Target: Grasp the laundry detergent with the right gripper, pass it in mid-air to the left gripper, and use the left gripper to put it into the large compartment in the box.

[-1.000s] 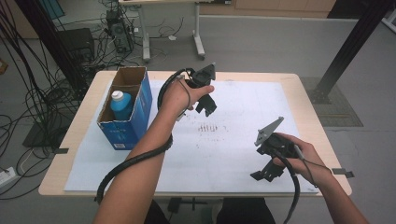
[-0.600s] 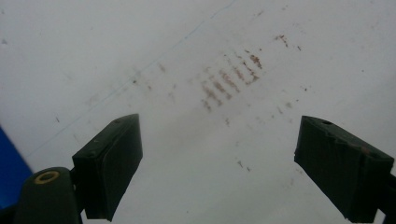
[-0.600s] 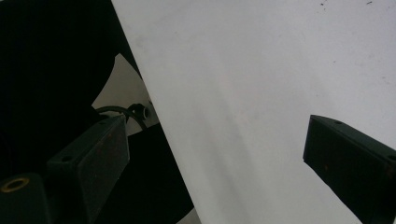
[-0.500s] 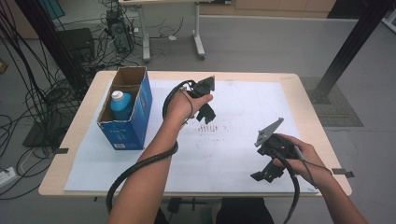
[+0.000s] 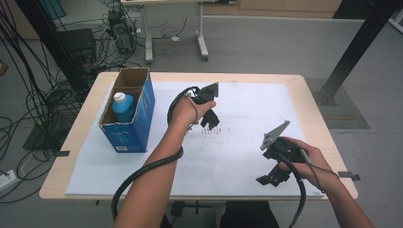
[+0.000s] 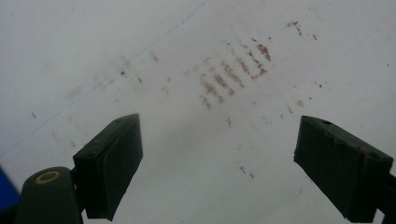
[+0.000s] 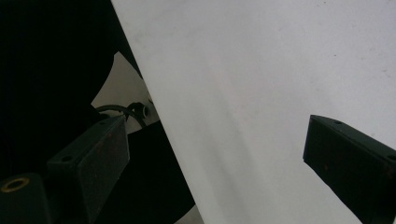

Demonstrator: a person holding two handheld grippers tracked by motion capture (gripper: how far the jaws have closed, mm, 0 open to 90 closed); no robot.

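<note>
Open-topped blue cardboard box (image 5: 128,116) stands at the left of the light wooden surface (image 5: 76,142), on the white paper sheet (image 5: 237,166); inside it, one upright blue bottle with a white cap (image 5: 122,105). Left claw (image 5: 210,124) points down over the sheet's brown smudge marks (image 6: 233,77), well right of the box; jaws wide apart, nothing between them. Right claw (image 5: 271,179) hangs near the sheet's front right edge, jaws also spread, empty. Black cables (image 5: 142,173) trail from both.
</note>
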